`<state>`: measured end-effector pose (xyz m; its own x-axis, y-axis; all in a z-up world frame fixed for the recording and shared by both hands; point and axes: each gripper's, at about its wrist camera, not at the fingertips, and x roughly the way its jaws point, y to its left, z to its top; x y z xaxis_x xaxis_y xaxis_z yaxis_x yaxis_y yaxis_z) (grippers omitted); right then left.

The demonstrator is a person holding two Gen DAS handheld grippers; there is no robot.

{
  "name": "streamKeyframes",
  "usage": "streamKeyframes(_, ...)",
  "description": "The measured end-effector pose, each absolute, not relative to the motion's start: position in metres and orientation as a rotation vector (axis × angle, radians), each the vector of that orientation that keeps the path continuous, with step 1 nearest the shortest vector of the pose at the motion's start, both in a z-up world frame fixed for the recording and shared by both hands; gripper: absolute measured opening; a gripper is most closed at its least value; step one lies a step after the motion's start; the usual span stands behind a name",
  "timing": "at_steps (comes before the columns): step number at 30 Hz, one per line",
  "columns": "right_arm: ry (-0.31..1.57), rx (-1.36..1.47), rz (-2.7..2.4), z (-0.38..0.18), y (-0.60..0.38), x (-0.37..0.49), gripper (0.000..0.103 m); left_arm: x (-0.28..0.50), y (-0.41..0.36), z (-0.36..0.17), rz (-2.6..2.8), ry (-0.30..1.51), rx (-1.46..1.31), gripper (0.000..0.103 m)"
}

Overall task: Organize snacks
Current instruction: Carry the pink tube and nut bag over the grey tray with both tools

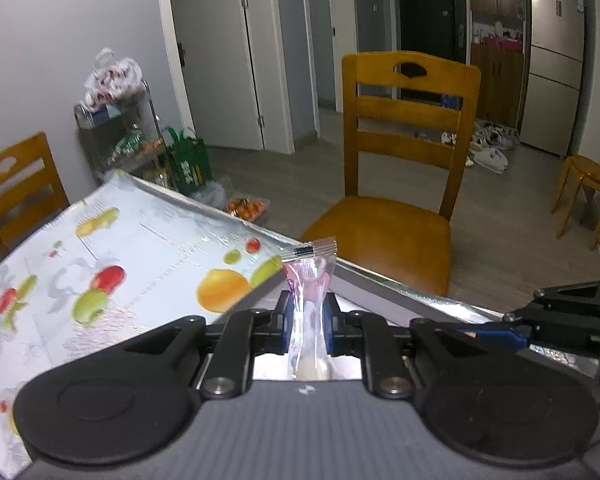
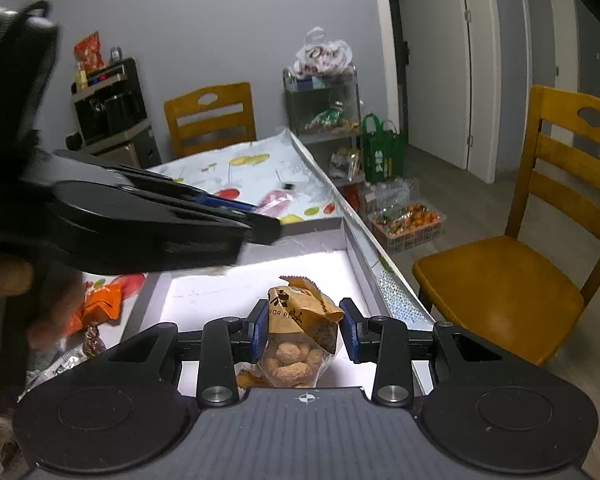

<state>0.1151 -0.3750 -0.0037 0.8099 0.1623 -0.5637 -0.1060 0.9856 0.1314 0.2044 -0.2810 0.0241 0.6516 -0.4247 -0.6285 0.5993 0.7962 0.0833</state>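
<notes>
My left gripper (image 1: 307, 322) is shut on a pink and clear snack packet (image 1: 310, 276), held upright above the table edge and the white box. In the right wrist view the left gripper (image 2: 256, 216) reaches in from the left over the box, with the pink packet (image 2: 275, 200) at its tip. My right gripper (image 2: 305, 330) holds a brown bag of round peanut snacks (image 2: 300, 328) over the white box (image 2: 332, 252); its pads touch the bag's sides. Orange snack packets (image 2: 100, 304) lie left of the box.
The table has a fruit-print cloth (image 1: 140, 248). A wooden chair (image 1: 404, 184) stands past the table's far edge, another (image 1: 16, 188) at the left. A shelf cart (image 2: 324, 108), green bag (image 2: 382, 152) and crate of oranges (image 2: 408, 220) are on the floor.
</notes>
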Motion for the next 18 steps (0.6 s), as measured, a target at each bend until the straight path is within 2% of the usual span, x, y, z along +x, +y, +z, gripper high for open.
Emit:
streamKeyframes(10,0.662,0.087,0.148,-0.014,-0.376,0.128,0.038,0.239,-0.296,-0.014,-0.578,0.717,0.255,0.012)
streamKeyframes(18,0.663,0.108,0.138,-0.014,-0.38,0.135,0.038,0.243,-0.297,-0.023,-0.563,0.724,0.253,0.012)
